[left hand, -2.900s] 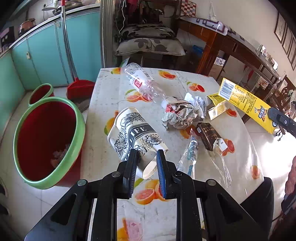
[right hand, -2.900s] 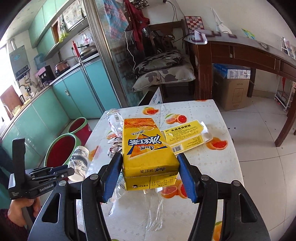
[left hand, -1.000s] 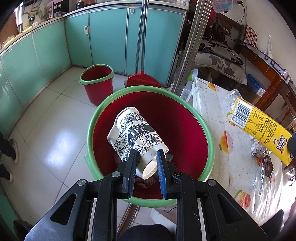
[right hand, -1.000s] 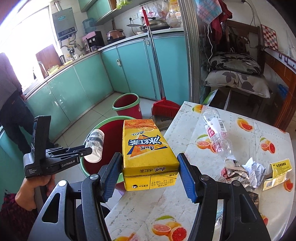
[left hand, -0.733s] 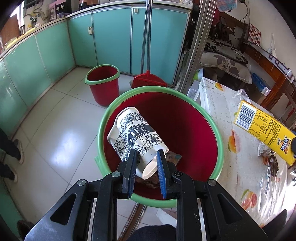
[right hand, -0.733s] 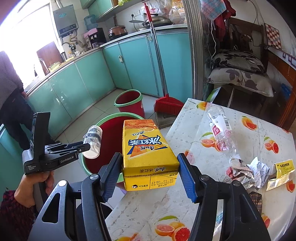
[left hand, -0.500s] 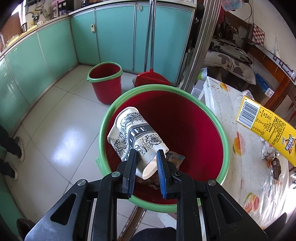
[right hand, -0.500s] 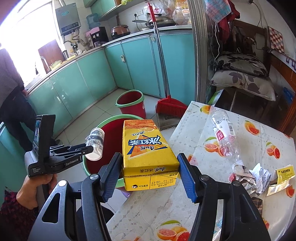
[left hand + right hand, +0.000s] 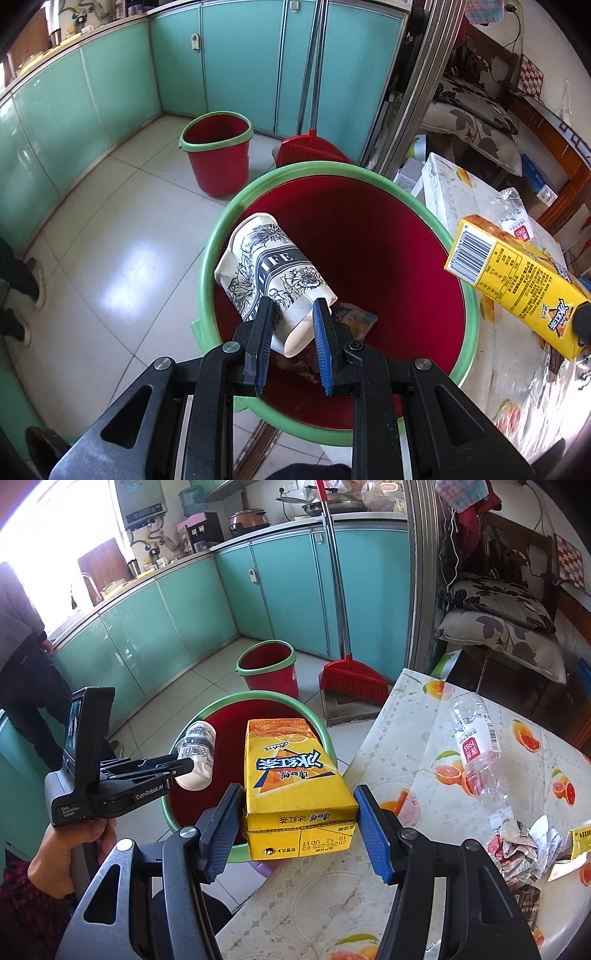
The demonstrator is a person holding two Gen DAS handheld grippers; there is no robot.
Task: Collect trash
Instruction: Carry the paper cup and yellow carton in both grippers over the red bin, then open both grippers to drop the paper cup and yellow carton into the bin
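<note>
My left gripper (image 9: 291, 341) is hiding most of the wrapper (image 9: 352, 319) lying in the bin (image 9: 221, 229); its print is staying unreadable.

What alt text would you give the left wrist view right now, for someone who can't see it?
The left tool is shut on a crushed paper cup over the large red bin with a green rim. A yellow carton pokes in from the right; a smaller red bin stands on the tiled floor behind.

Two red plastic buckets with green rims: large near one (image 9: 369, 177), small far one (image 9: 216, 127). One crushed black-and-white paper cup (image 9: 266, 266). One yellow drink carton (image 9: 291, 771). One clear plastic bottle (image 9: 476, 746). One red broom (image 9: 351, 675).
</note>
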